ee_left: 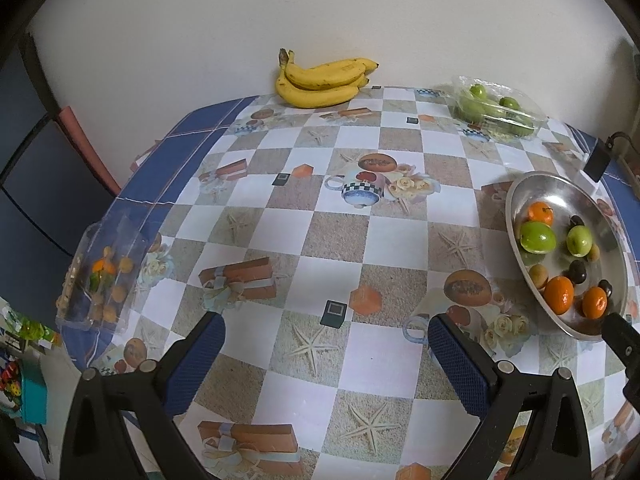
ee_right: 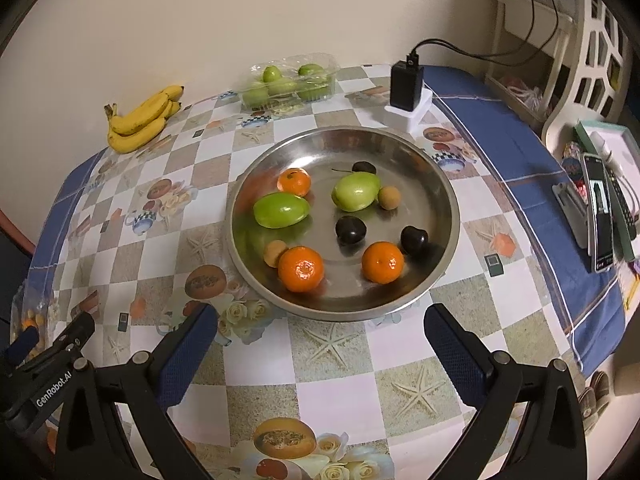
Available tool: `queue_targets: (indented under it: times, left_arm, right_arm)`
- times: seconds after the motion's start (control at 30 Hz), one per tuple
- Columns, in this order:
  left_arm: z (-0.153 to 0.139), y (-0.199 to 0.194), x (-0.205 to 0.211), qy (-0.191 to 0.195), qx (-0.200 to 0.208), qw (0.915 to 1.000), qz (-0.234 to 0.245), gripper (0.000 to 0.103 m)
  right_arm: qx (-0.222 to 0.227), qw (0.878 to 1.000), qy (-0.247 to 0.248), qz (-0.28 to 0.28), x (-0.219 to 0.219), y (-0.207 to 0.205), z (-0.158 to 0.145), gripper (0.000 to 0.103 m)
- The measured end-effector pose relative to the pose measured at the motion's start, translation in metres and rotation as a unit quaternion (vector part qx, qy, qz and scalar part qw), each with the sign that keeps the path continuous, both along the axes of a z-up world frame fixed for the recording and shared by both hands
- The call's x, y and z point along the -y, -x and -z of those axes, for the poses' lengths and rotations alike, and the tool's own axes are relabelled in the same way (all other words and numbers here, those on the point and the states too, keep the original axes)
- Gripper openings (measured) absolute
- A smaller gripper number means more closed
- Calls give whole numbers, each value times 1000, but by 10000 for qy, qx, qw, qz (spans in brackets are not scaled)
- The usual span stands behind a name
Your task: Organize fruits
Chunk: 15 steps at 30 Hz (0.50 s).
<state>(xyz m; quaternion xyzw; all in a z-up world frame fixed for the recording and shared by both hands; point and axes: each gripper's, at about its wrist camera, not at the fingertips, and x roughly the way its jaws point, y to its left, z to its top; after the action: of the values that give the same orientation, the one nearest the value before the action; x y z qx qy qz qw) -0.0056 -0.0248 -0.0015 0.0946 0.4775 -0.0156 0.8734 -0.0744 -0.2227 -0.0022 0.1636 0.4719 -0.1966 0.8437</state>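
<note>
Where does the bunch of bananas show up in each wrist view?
Left wrist: bananas at top centre, against the wall at the table's far edge.
Right wrist: bananas at upper left, against the wall.
Shared landmark: the clear box of green fruit, to the right of the bananas in both views.

In your steel bowl (ee_right: 436, 184) you have three mandarins (ee_right: 301, 269), two green fruits (ee_right: 281, 210), three dark cherries (ee_right: 350, 229) and two small tan fruits (ee_right: 389, 197). One banana bunch (ee_right: 141, 119) lies at ten o'clock.
</note>
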Motion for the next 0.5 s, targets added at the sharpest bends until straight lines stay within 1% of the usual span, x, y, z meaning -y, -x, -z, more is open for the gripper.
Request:
queue_targets:
  times: [0.1, 0.5]
  left_arm:
    - [0, 0, 1, -21, -1, 10000, 21, 103]
    - [4, -2, 1, -37, -63, 10000, 48, 103]
  right_arm:
    - [-30, 10000, -32, 42, 1, 0, 2, 103]
    - [-181, 9998, 90, -59, -5, -6, 5, 103]
